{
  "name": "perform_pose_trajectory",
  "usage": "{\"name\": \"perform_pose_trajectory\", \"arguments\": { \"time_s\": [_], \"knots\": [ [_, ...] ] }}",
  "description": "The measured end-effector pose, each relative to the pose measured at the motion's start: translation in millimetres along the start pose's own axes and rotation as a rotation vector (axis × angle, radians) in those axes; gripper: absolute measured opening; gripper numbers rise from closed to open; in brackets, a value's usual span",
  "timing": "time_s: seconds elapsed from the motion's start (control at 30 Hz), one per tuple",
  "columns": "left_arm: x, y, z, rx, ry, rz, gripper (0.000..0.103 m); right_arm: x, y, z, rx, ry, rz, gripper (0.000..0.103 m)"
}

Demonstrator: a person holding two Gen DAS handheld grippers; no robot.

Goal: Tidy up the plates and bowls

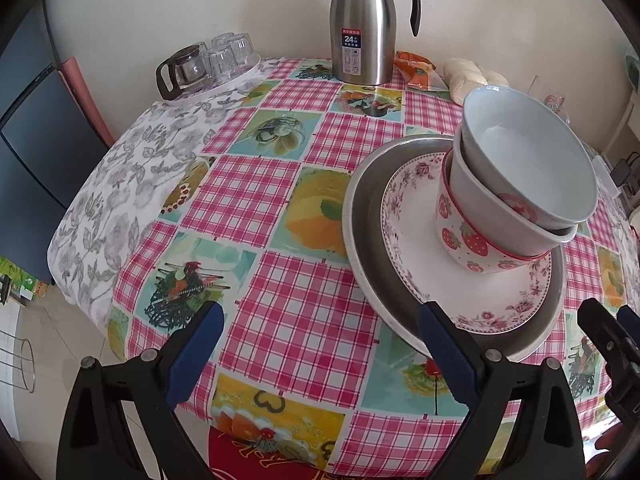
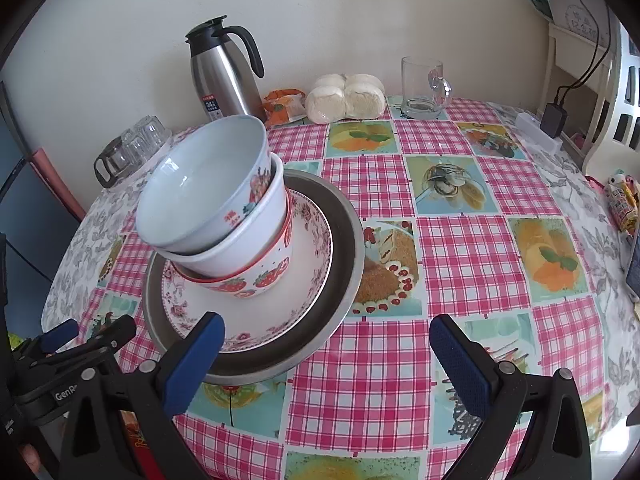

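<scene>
Three nested bowls (image 2: 212,216) lean on a floral plate (image 2: 304,280) inside a metal pan (image 2: 348,248) on the bench (image 2: 400,360). Left gripper (image 1: 320,344) and right gripper (image 2: 326,344) both gape, holding nothing.

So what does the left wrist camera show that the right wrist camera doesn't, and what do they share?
Only the left wrist view shows a wire rack on the floor. Only the right wrist view shows the glass mug, a power strip with a charger, and a chair. Both share the three nested bowls on the floral plate in the metal pan, the steel thermos, the buns, the upturned glasses, and both open grippers, left gripper and right gripper.
</scene>
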State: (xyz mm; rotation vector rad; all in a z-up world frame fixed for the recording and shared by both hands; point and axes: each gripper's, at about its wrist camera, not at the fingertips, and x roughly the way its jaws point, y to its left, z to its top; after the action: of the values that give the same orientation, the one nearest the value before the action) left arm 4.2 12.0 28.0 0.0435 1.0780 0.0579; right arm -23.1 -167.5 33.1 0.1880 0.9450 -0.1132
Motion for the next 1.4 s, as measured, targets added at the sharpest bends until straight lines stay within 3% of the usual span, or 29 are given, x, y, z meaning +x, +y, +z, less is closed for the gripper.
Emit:
{"name": "perform_pose_trajectory", "arguments": {
  "time_s": [0.5, 1.4],
  "knots": [
    [4.7, -4.5, -6.2, 0.018, 0.049, -0.029, 0.098, 6.5, -3.3, -8.3, -0.01, 0.049, -0.023, 0.103],
    [14.5, -4.6, -8.3, 0.02, 0.091, -0.046, 0.098, 9.3, -5.8, -9.9, -0.014, 0.061, -0.032, 0.103]
  ]
}}
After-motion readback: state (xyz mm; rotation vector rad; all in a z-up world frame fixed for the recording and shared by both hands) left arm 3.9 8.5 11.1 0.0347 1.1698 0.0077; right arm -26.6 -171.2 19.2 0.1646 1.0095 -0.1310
